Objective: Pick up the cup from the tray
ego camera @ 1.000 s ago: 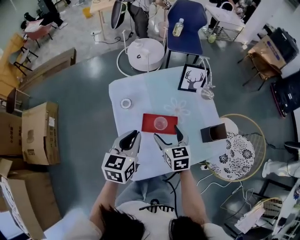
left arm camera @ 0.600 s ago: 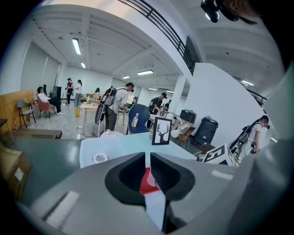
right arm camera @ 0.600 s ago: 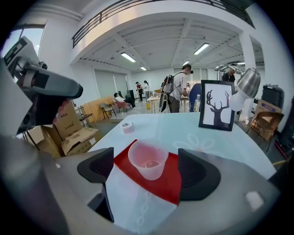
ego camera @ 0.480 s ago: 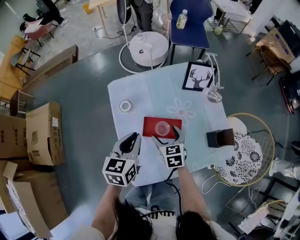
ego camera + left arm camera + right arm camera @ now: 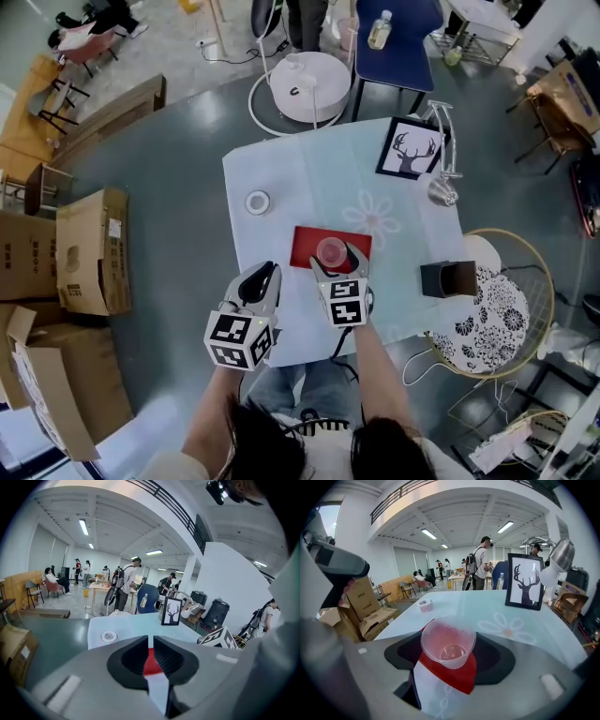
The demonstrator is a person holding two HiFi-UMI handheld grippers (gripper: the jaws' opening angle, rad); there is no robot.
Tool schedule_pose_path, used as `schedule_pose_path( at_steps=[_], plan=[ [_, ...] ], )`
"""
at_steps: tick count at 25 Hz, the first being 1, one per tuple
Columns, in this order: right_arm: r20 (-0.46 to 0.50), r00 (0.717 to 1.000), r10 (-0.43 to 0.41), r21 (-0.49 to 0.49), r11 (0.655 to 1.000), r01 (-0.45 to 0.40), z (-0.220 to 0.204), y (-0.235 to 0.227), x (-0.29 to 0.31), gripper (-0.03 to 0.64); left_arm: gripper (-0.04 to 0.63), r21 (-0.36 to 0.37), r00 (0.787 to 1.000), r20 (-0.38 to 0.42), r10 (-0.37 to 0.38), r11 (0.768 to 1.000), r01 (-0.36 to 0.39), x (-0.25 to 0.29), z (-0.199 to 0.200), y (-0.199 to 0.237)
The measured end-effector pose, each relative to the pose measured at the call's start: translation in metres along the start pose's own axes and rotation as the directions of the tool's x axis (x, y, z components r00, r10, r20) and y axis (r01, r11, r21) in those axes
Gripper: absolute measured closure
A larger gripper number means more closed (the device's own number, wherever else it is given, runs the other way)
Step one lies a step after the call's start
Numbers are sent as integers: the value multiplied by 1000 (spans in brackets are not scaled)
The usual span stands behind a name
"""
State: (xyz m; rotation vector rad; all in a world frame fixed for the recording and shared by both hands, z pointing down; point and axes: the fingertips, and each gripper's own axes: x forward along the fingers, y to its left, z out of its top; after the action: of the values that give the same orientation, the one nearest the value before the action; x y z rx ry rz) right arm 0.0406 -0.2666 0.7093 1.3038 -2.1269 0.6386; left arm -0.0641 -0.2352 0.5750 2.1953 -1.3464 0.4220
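Observation:
A clear plastic cup (image 5: 330, 251) stands on a red tray (image 5: 305, 246) near the front of the pale blue table (image 5: 281, 178). My right gripper (image 5: 334, 260) reaches over the tray's near edge with the cup (image 5: 448, 641) between its jaws. The jaws have just been closing, and both black pads meet the cup's sides. The cup's base still looks to be on the tray (image 5: 461, 679). My left gripper (image 5: 261, 278) hangs to the left of the tray over the table's front edge. It is shut and holds nothing, and only a sliver of red shows through its slit (image 5: 150, 656).
A tape roll (image 5: 257, 202) lies at the table's left. A framed deer picture (image 5: 409, 148) and a desk lamp (image 5: 442, 192) stand at the back right, a dark box (image 5: 448, 278) at the right edge. A round patterned chair (image 5: 497, 300) and cardboard boxes (image 5: 84, 248) flank the table.
My right gripper has moved forward and down onto the tray, and its jaws now enclose the cup and have narrowed onto it. The left gripper has sunk slightly and stays beside the tray.

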Motion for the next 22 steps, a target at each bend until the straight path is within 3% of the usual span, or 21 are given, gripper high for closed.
schedule_pose_path(
  at_steps=[4,13,22],
  plan=[
    [16,1000,-26,-12,1000,26,4,-2,-3,268,575,0,1000,1,5,1000,-5,0,-1,1],
    [69,998,-4,10,1000,3,15,-2,-20,272,575,11,1000,11,-14,1000,14,3,5,-11],
    [97,994,-55,63,997,49,24,-36,-58,273,575,47,998,34,-54,998,52,12,20,-32]
  ],
)
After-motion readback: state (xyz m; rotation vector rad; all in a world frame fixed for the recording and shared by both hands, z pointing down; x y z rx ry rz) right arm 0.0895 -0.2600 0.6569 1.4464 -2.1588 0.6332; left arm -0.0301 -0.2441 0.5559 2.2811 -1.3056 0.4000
